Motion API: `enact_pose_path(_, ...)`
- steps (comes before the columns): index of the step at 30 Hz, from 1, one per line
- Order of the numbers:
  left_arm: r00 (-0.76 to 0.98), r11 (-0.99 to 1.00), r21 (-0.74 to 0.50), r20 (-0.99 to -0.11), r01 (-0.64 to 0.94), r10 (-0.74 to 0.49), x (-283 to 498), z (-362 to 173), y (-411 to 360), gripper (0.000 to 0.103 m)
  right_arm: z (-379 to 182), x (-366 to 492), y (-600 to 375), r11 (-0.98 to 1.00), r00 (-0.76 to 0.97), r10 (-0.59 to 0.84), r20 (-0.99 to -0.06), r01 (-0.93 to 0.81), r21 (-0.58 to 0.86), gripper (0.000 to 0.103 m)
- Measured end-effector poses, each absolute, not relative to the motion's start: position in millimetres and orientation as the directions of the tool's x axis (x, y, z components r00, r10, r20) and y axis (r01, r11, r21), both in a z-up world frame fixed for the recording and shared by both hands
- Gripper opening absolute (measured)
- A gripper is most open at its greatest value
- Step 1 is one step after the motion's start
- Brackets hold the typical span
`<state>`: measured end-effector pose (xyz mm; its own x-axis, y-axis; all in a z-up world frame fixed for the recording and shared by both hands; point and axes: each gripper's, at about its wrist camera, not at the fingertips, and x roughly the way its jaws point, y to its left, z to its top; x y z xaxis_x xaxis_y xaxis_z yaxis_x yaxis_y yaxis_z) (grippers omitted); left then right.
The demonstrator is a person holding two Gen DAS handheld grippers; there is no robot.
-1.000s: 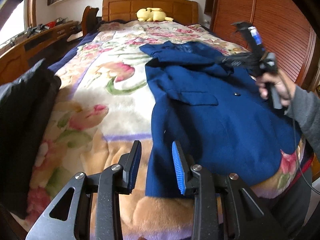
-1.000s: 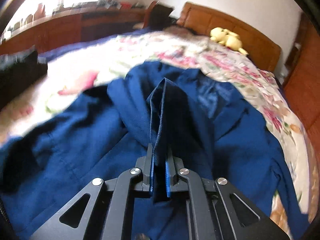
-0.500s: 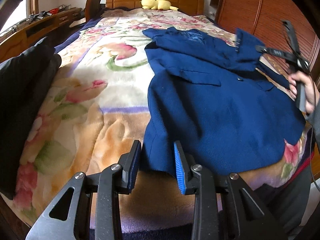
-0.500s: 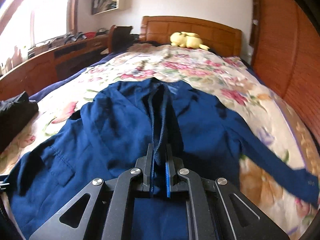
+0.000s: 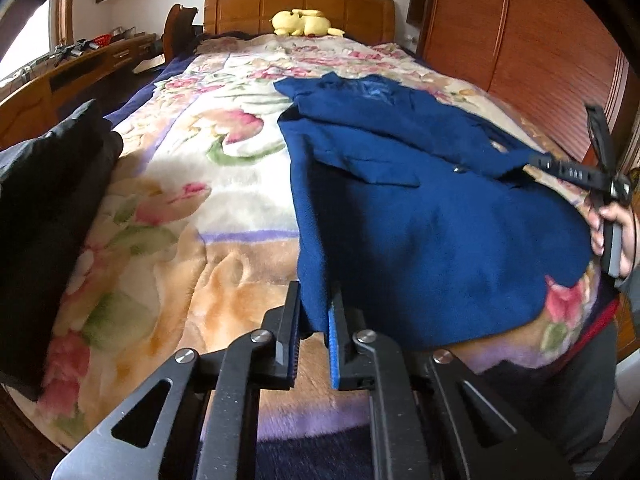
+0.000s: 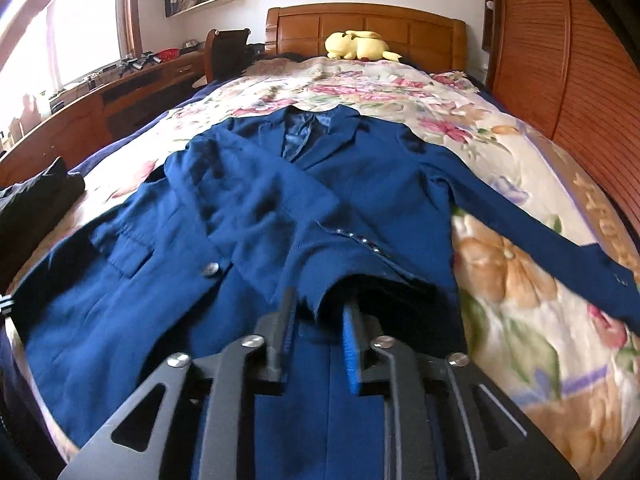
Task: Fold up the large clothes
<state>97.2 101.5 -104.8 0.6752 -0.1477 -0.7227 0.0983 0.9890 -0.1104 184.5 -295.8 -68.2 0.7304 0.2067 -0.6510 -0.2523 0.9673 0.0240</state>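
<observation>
A: On the near part of the flowered blanket (image 5: 168, 240), in the left wrist view, what does the left gripper (image 5: 313, 312) have?

B: The lower left corner of the blue jacket (image 5: 420, 208). The hem edge runs down between its two fingers, and the fingers stand narrowly apart with the cloth between them. I cannot tell if they are clamped on it or only around it.

A: And the jacket itself?

B: It lies front up on the right half of the bed, collar toward the far headboard (image 5: 298, 8). A folded black garment (image 5: 48, 208) sits at the left edge. A yellow plush toy (image 5: 304, 23) rests at the far end, against the headboard.

A: Is the other tool in that view?

B: Yes, the right gripper (image 5: 532, 162) is at the right edge, held in the person's hand (image 5: 612, 232), its tip at the jacket's right side.

A: Now the right wrist view?

B: The jacket (image 6: 280, 216) spreads across the bed. One sleeve (image 6: 312, 248) is folded across the chest, its cuff just ahead of the right gripper (image 6: 318, 312). The fingers are spread, and the cuff edge lies between their tips, not pinched. The other sleeve (image 6: 540, 232) stretches out to the right over the blanket (image 6: 520, 300). The black garment (image 6: 36, 200) is at the left.
</observation>
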Motion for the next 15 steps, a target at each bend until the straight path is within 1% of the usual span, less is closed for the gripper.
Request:
enact_pose_path(1, 0.676, 0.988, -0.118, -0.721, 0.097, -0.152, 95.8, -102.7, 101.9, 0.012, -64.8, 179.8, -299.2, 0.965, 0.73, 0.214, -0.649, -0.259, 0.027, 0.044)
enact_pose_path(3, 0.675, 0.99, -0.104, -0.724, 0.092, -0.139, 92.4, -99.2, 100.9, 0.012, -61.1, 174.5, -307.2, 0.956, 0.718, 0.251, -0.649, -0.288, 0.051, 0.054)
enact_pose_path(4, 0.675, 0.991, -0.096, -0.726, 0.091, -0.132, 91.4, -98.8, 100.4, 0.012, -60.6, 171.0, -307.6, 0.95, 0.712, 0.266, -0.65, -0.308, 0.051, 0.057)
enact_pose_path(6, 0.673, 0.993, -0.085, -0.73, 0.084, -0.12, 89.4, -98.7, 100.5, 0.012, -59.0, 162.5, -307.7, 0.946, 0.713, 0.262, -0.65, -0.323, 0.027, 0.06)
enact_pose_path(9, 0.673, 0.993, -0.097, -0.73, 0.073, -0.121, 85.8, -99.4, 104.9, 0.012, -59.8, 154.2, -308.7, 0.948, 0.731, 0.228, -0.643, -0.317, -0.024, 0.061)
enact_pose_path(12, 0.691, 0.993, -0.105, -0.713, 0.062, -0.118, 81.0, -94.9, 107.4, 0.012, -59.9, 155.4, -314.1, 0.949, 0.738, 0.239, -0.631, -0.315, -0.009, 0.061)
enact_pose_path(15, 0.71, 0.995, -0.087, -0.698, 0.05, -0.097, 76.5, -87.2, 107.5, 0.012, -56.7, 156.2, -315.9, 0.95, 0.764, 0.241, -0.598, -0.313, -0.017, 0.061)
